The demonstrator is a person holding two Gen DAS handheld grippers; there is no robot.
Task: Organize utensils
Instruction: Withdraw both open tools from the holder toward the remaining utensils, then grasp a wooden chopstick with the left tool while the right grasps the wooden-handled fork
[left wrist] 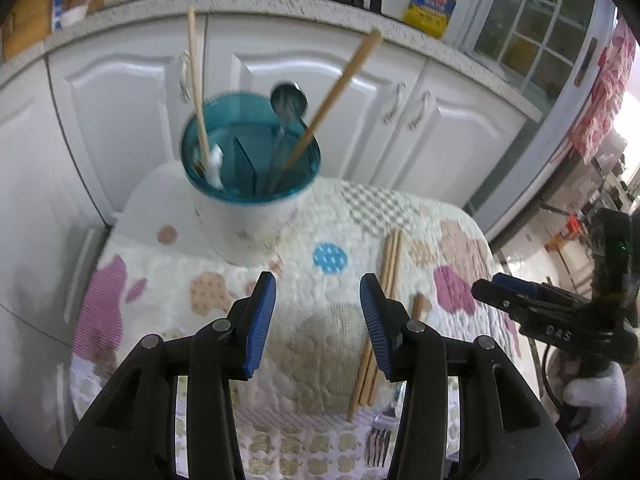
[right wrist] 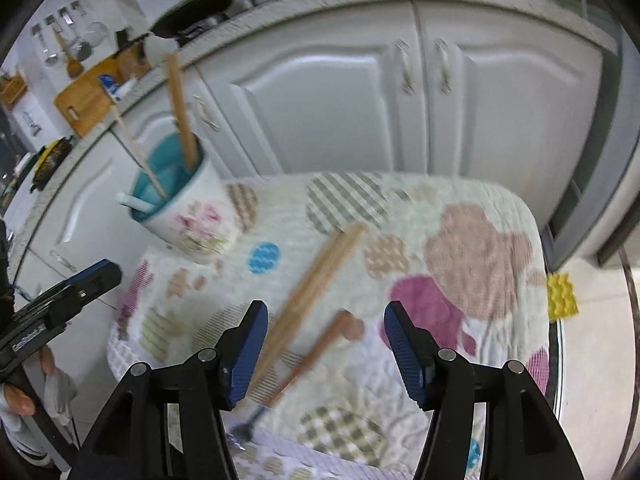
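A white floral cup [left wrist: 256,220] with a teal inside stands at the far left of the quilted cloth [left wrist: 328,208]. It holds two wooden chopsticks [left wrist: 338,92], a metal spoon [left wrist: 288,98] and a white spoon [left wrist: 215,164]. More chopsticks [left wrist: 390,264] lie loose on the cloth, with a wooden-handled fork [left wrist: 378,440] beside them. My left gripper [left wrist: 318,312] hovers open over the cloth, nothing between its pads. My right gripper [right wrist: 326,310] is open above the loose chopsticks [right wrist: 316,284] and the fork's wooden handle [right wrist: 328,344], not touching them. The cup [right wrist: 192,216] is far left there.
White cabinet doors [left wrist: 320,92] and a speckled counter edge rise right behind the table. A yellow oil bottle [left wrist: 431,0] and stove pots sit on the counter. A gloved hand [left wrist: 596,400] holds the right gripper [left wrist: 488,284]. A yellow pad [right wrist: 562,296] lies off the table's right edge.
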